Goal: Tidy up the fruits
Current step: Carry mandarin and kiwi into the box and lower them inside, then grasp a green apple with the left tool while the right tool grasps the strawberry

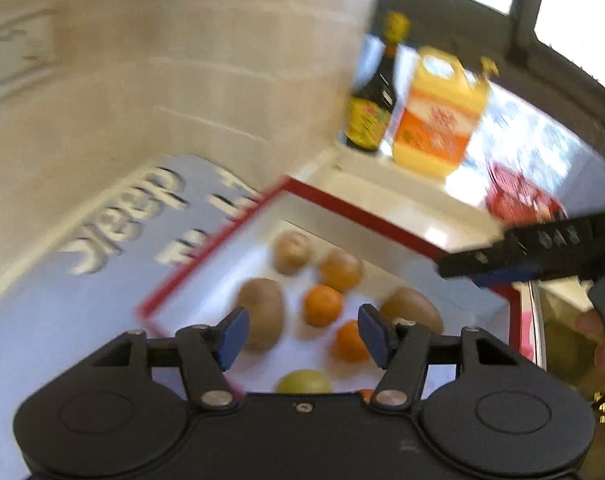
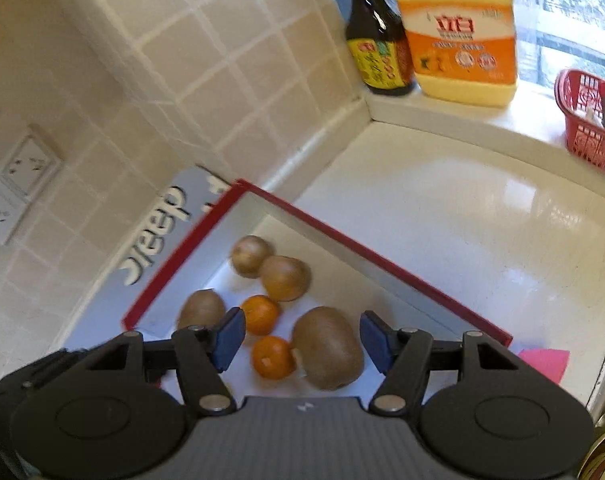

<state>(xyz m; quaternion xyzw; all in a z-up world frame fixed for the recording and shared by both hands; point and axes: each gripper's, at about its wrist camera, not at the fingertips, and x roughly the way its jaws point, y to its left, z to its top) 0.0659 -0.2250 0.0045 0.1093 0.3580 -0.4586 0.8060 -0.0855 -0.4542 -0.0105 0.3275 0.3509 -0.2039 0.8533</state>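
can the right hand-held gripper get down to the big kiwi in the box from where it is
Probably yes: the right hand-held gripper is open and empty above the open box, the big kiwi between its fingers, with nothing covering it.

Kiwis (image 2: 327,347) and oranges (image 2: 273,357) lie in the box (image 2: 382,260); bottles (image 2: 458,32) stand behind it

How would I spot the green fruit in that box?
Find the red-rimmed white box against the tiled wall. Inside lie brown kiwis and small oranges. The green fruit sits nearest the left gripper, the only yellowish-green one.
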